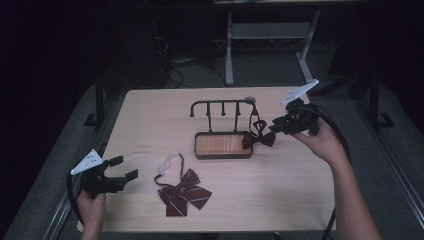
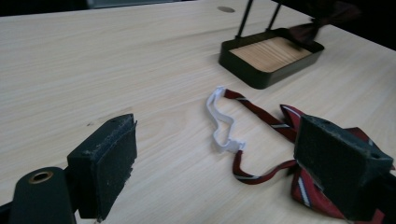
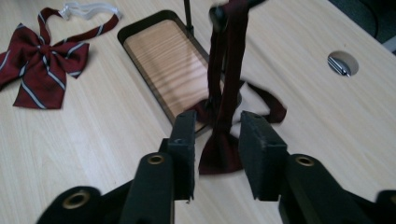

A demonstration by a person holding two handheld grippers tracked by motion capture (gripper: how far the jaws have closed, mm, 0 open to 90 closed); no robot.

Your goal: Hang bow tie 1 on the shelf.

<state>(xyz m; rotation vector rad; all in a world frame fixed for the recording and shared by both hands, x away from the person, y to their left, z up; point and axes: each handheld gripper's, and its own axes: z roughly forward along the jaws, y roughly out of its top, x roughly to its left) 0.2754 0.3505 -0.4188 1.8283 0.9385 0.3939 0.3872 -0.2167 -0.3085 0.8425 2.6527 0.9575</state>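
A plain dark red bow tie [image 1: 260, 136] hangs by its strap from the right end hook of a black rack [image 1: 222, 102] and droops beside the rack's wooden tray [image 1: 222, 145]. My right gripper [image 1: 275, 125] is at it from the right. In the right gripper view the jaws [image 3: 217, 140] stand either side of the hanging bow tie [image 3: 219, 156] without pressing it. A striped red bow tie [image 1: 182, 197] with a white elastic strap [image 2: 219, 121] lies flat at the front of the table. My left gripper [image 1: 125, 167] rests to its left, open and holding nothing.
The table's near edge runs just below the striped bow tie. A round cable hole [image 3: 342, 63] sits in the tabletop behind the rack. Dark floor, a desk frame and cables lie beyond the far edge.
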